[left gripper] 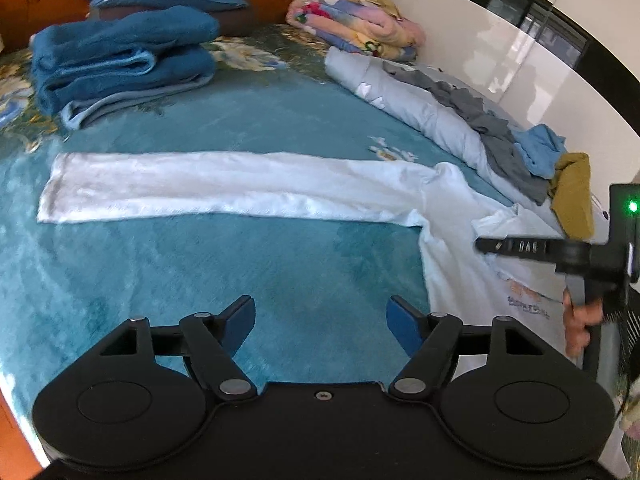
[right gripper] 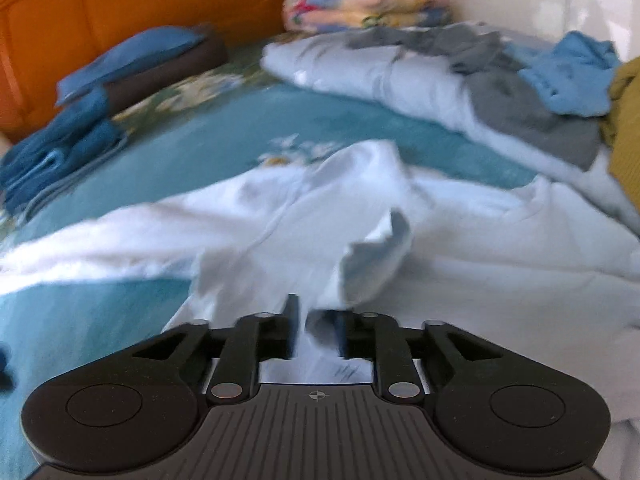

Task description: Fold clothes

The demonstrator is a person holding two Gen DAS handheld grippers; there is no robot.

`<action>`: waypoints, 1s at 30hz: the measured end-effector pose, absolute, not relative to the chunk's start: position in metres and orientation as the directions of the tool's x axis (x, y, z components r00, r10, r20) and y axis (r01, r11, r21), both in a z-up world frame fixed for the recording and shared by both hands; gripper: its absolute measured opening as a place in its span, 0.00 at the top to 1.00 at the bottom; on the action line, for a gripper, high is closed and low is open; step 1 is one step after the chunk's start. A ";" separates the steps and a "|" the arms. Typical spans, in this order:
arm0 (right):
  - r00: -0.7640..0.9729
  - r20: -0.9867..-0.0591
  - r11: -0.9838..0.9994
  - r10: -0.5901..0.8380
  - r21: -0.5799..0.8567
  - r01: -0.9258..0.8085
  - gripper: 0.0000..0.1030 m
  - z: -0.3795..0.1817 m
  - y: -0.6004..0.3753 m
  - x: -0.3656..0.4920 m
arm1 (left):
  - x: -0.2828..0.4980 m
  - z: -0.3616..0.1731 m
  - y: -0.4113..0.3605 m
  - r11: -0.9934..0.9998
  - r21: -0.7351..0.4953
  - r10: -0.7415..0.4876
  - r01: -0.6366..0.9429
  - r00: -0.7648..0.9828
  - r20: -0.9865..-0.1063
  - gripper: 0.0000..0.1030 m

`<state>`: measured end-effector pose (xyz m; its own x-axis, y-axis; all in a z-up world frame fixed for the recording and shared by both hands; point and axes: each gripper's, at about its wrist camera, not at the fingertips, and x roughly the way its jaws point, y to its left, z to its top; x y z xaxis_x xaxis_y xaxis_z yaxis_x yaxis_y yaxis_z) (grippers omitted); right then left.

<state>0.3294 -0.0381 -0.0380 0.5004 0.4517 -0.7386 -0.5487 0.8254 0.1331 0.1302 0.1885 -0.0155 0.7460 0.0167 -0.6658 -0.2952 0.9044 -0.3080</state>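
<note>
White long-sleeved shirt (left gripper: 248,188) lies on the teal bedspread (left gripper: 240,280), one sleeve stretched flat to the left, body bunched at the right near the unfolded clothes pile (left gripper: 520,148). Risk: you may drag the flat sleeve askew if your right gripper (right gripper: 320,326) snags the loose fold rising between its pads; blur hides contact. Its jaws stand narrowly apart, white cloth between them, grip not confirmed. Your left gripper (left gripper: 322,322) hangs wide apart above bare bedspread, holding nothing.
</note>
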 end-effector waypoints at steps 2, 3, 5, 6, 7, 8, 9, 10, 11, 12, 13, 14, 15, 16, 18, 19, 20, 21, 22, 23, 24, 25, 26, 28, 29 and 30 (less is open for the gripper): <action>0.505 -0.724 0.817 0.470 0.141 -0.559 0.72 -0.028 -0.052 0.314 | 0.140 -0.010 0.182 0.917 -0.298 0.003 -0.265 0.751 -0.660 0.32; 0.526 -0.704 0.821 0.478 0.145 -0.552 0.69 -0.022 -0.063 0.306 | 0.147 -0.008 0.177 0.924 -0.293 -0.008 -0.245 0.754 -0.657 0.32; 0.565 -0.665 0.835 0.489 0.170 -0.523 0.63 -0.012 -0.088 0.293 | 0.162 -0.002 0.164 0.940 -0.287 -0.045 -0.187 0.762 -0.646 0.30; 0.582 -0.648 0.846 0.491 0.195 -0.496 0.61 -0.009 -0.104 0.289 | 0.172 -0.001 0.156 0.946 -0.286 -0.074 -0.149 0.764 -0.641 0.28; 0.596 -0.638 0.857 0.488 0.220 -0.466 0.61 -0.007 -0.118 0.285 | 0.182 0.000 0.148 0.952 -0.286 -0.102 -0.111 0.765 -0.635 0.28; 0.610 -0.633 0.870 0.476 0.242 -0.429 0.61 -0.007 -0.134 0.281 | 0.193 -0.001 0.139 0.957 -0.279 -0.122 -0.078 0.765 -0.632 0.28; 0.622 -0.634 0.884 0.460 0.263 -0.387 0.61 -0.007 -0.149 0.276 | 0.205 -0.003 0.131 0.962 -0.266 -0.133 -0.054 0.762 -0.633 0.28; 0.629 -0.634 0.892 0.450 0.279 -0.356 0.61 -0.008 -0.160 0.273 | 0.217 -0.005 0.123 0.966 -0.257 -0.140 -0.037 0.760 -0.635 0.28; 0.635 -0.635 0.898 0.441 0.297 -0.326 0.60 -0.009 -0.174 0.267 | 0.228 -0.007 0.116 0.968 -0.250 -0.147 -0.023 0.757 -0.637 0.28; 0.638 -0.638 0.903 0.431 0.305 -0.304 0.60 -0.011 -0.184 0.262 | 0.239 -0.010 0.109 0.967 -0.254 -0.160 -0.009 0.754 -0.637 0.28; 0.641 -0.642 0.907 0.420 0.313 -0.281 0.59 -0.013 -0.194 0.258 | 0.249 -0.013 0.104 0.965 -0.262 -0.176 0.004 0.751 -0.637 0.28; 0.646 -0.645 0.913 0.407 0.315 -0.261 0.58 -0.014 -0.203 0.254 | 0.259 -0.016 0.098 0.963 -0.270 -0.192 0.018 0.747 -0.637 0.28; 0.650 -0.649 0.917 0.395 0.318 -0.240 0.57 -0.015 -0.211 0.250 | 0.267 -0.020 0.092 0.963 -0.268 -0.197 0.024 0.743 -0.640 0.28; 0.650 -0.653 0.919 0.389 0.328 -0.220 0.56 -0.016 -0.219 0.247 | 0.274 -0.024 0.088 0.965 -0.259 -0.193 0.024 0.736 -0.649 0.30; 0.651 -0.657 0.919 0.381 0.346 -0.189 0.54 -0.020 -0.230 0.245 | 0.285 -0.034 0.084 0.960 -0.279 -0.203 0.012 0.716 -0.668 0.38; 0.651 -0.657 0.919 0.380 0.347 -0.186 0.54 -0.022 -0.231 0.246 | 0.288 -0.038 0.086 0.951 -0.309 -0.219 0.003 0.713 -0.666 0.40; 0.651 -0.658 0.920 0.378 0.347 -0.183 0.54 -0.023 -0.233 0.247 | 0.290 -0.042 0.088 0.940 -0.341 -0.234 -0.007 0.713 -0.660 0.42; 0.652 -0.658 0.920 0.377 0.348 -0.181 0.54 -0.024 -0.235 0.248 | 0.292 -0.045 0.090 0.933 -0.358 -0.237 -0.022 0.713 -0.660 0.42; 0.652 -0.659 0.920 0.376 0.349 -0.178 0.53 -0.026 -0.236 0.249 | 0.294 -0.048 0.092 0.929 -0.369 -0.237 -0.034 0.711 -0.662 0.43; 0.651 -0.658 0.919 0.378 0.354 -0.176 0.53 -0.027 -0.236 0.251 | 0.294 -0.050 0.094 0.923 -0.383 -0.241 -0.043 0.711 -0.661 0.49; 0.650 -0.657 0.917 0.381 0.358 -0.175 0.53 -0.028 -0.236 0.253 | 0.295 -0.051 0.095 0.917 -0.396 -0.245 -0.049 0.714 -0.656 0.52; 0.649 -0.656 0.914 0.385 0.365 -0.174 0.53 -0.030 -0.237 0.254 | 0.296 -0.052 0.095 0.914 -0.401 -0.245 -0.053 0.717 -0.653 0.53; 0.650 -0.653 0.912 0.389 0.371 -0.173 0.53 -0.031 -0.236 0.256 | 0.296 -0.053 0.095 0.913 -0.404 -0.244 -0.057 0.719 -0.651 0.57; 0.649 -0.650 0.910 0.395 0.376 -0.176 0.53 -0.032 -0.233 0.259 | 0.299 -0.053 0.095 0.911 -0.407 -0.235 -0.071 0.721 -0.652 0.64; 0.649 -0.651 0.909 0.395 0.377 -0.176 0.53 -0.032 -0.233 0.260 | 0.301 -0.054 0.096 0.906 -0.415 -0.233 -0.083 0.722 -0.652 0.70; 0.648 -0.651 0.909 0.396 0.379 -0.175 0.53 -0.033 -0.232 0.261 | 0.302 -0.054 0.096 0.902 -0.422 -0.230 -0.094 0.722 -0.652 0.88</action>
<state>0.2610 -0.2321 -0.0328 0.6481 0.3955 -0.6508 -0.1746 0.9090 0.3785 0.3025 0.0959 -0.0541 0.7222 -0.2299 -0.6524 -0.0944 0.9015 -0.4223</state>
